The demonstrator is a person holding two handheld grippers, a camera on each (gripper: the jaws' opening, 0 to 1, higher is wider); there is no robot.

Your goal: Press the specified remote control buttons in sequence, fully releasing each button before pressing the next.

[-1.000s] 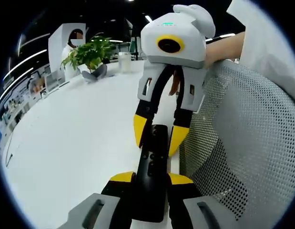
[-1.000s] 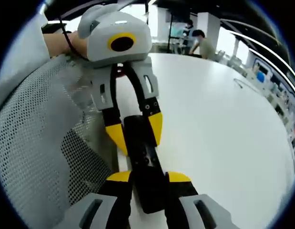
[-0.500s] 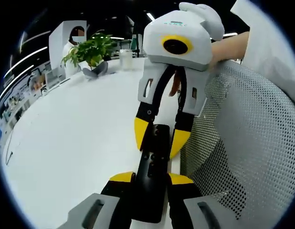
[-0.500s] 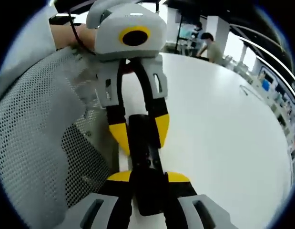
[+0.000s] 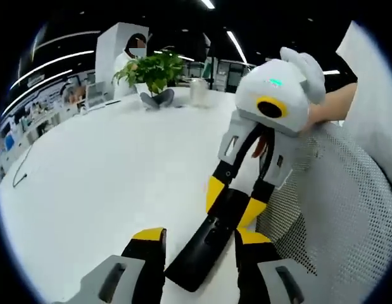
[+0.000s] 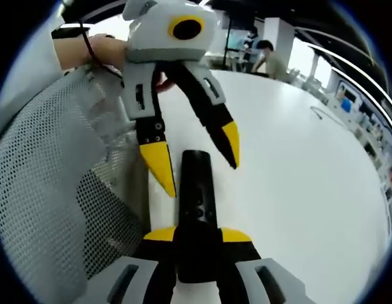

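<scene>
The slim black plastic remote control [image 6: 197,209] lies lengthwise on the round white counter [image 6: 297,190], close to the counter's edge beside a grey mesh chair back [image 6: 50,209]. The right gripper [image 6: 197,235], grey-bodied with yellow-tipped black jaws, is closed on the near end of the remote control, gripping it from both sides. The left gripper [image 5: 199,237] has its 2 jaws spread wide; the remote control's other end lies between them, nearer the right-hand jaw, and whether either jaw touches it cannot be told.

Judging from this, the holding arm steadies the remote while the open one prepares to press. To do it well, the right gripper should keep the remote flat and unmoving, and the left should bring 1 yellow tip straight down onto the chosen button, then lift fully clear before the next. Pressing off-centre could tip or slide the remote towards the edge.

No brand, label or button marking is readable; the buttons appear only as faint raised shapes.
</scene>
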